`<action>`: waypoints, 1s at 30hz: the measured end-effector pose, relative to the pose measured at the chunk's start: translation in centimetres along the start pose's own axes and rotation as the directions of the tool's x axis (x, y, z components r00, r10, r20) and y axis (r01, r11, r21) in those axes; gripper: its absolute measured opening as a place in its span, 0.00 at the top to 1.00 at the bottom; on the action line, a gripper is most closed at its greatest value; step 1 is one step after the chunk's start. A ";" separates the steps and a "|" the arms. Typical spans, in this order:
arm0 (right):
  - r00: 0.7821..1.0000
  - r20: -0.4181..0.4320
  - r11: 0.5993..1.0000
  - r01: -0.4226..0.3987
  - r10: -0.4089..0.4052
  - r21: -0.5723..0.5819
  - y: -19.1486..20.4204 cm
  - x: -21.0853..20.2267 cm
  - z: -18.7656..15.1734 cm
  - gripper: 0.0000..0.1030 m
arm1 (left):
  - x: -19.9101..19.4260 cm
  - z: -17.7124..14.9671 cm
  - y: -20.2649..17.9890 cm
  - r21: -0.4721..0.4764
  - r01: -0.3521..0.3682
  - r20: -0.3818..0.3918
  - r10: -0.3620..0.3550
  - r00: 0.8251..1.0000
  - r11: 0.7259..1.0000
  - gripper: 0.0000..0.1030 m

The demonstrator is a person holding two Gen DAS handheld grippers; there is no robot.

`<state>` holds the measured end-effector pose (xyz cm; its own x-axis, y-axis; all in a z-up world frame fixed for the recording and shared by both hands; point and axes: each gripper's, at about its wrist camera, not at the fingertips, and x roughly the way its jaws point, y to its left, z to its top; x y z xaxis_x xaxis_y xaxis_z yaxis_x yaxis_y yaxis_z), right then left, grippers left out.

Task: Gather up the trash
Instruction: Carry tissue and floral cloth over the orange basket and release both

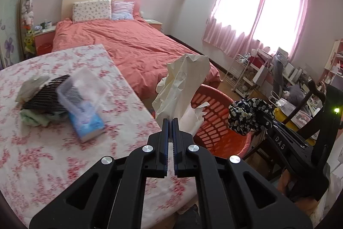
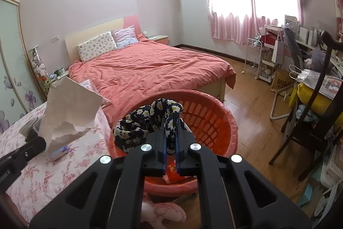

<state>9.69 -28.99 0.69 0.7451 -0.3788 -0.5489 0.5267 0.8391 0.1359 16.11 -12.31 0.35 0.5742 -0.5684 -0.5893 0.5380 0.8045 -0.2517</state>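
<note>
My left gripper (image 1: pixel 170 121) is shut on a crumpled cream paper (image 1: pixel 182 85) and holds it up at the table's right edge, beside the red plastic basket (image 1: pixel 216 119). The paper also shows in the right wrist view (image 2: pixel 68 108). My right gripper (image 2: pixel 171 121) is shut on a dark floral cloth (image 2: pixel 148 121) and holds it over the red basket (image 2: pixel 214 121). The cloth also shows in the left wrist view (image 1: pixel 248 117).
The table with a pink floral cloth (image 1: pixel 53 153) carries a clear plastic box (image 1: pixel 83 89), a blue tissue pack (image 1: pixel 85 123), and a dark item on green cloth (image 1: pixel 45 100). A bed (image 2: pixel 150 70) stands behind. A dark chair (image 2: pixel 310 121) and cluttered shelves stand right.
</note>
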 end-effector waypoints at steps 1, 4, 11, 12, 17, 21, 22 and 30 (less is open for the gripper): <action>1.000 -0.001 1.000 0.003 -0.003 0.005 -0.3 0.3 0.1 0.93 | 0.5 0.1 -0.3 0.003 0.005 -0.005 -0.005 1.000 1.000 0.97; 1.000 -0.005 1.000 0.010 -0.010 0.013 -0.9 1.3 0.4 0.93 | 1.6 0.4 -1.4 0.012 0.016 -0.019 -0.016 1.000 1.000 0.97; 1.000 -0.017 1.000 0.014 -0.014 0.028 -1.4 3.1 0.7 0.93 | 3.8 0.7 -2.8 0.028 0.034 -0.051 -0.033 0.998 0.999 0.97; 1.000 -0.019 0.999 0.014 -0.013 0.032 -1.6 3.4 0.8 0.93 | 4.2 0.7 -3.0 0.031 0.038 -0.057 -0.036 0.998 0.999 0.97; 0.999 -0.033 0.998 0.010 -0.008 0.054 -2.2 4.6 1.0 0.93 | 5.6 0.8 -3.8 0.041 0.046 -0.083 -0.042 0.996 0.998 0.97; 0.999 -0.042 0.998 0.009 -0.006 0.069 -2.7 5.5 1.2 0.93 | 6.7 0.6 -4.5 0.037 0.053 -0.103 -0.049 0.993 0.998 0.97; 0.999 -0.044 0.997 0.009 -0.006 0.072 -2.8 5.7 1.2 0.93 | 6.9 0.7 -4.5 0.037 0.055 -0.107 -0.051 0.993 0.998 0.97; 0.998 -0.047 0.994 -0.026 0.031 0.105 -3.6 6.5 1.3 0.76 | 8.2 0.2 -4.9 0.024 0.053 -0.140 -0.049 0.989 0.998 0.94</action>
<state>13.14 -34.99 -2.26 0.7408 -0.3342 -0.5827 0.5476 0.8029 0.2357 18.32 -20.96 -3.09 0.4548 -0.5775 -0.6779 0.5827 0.7687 -0.2638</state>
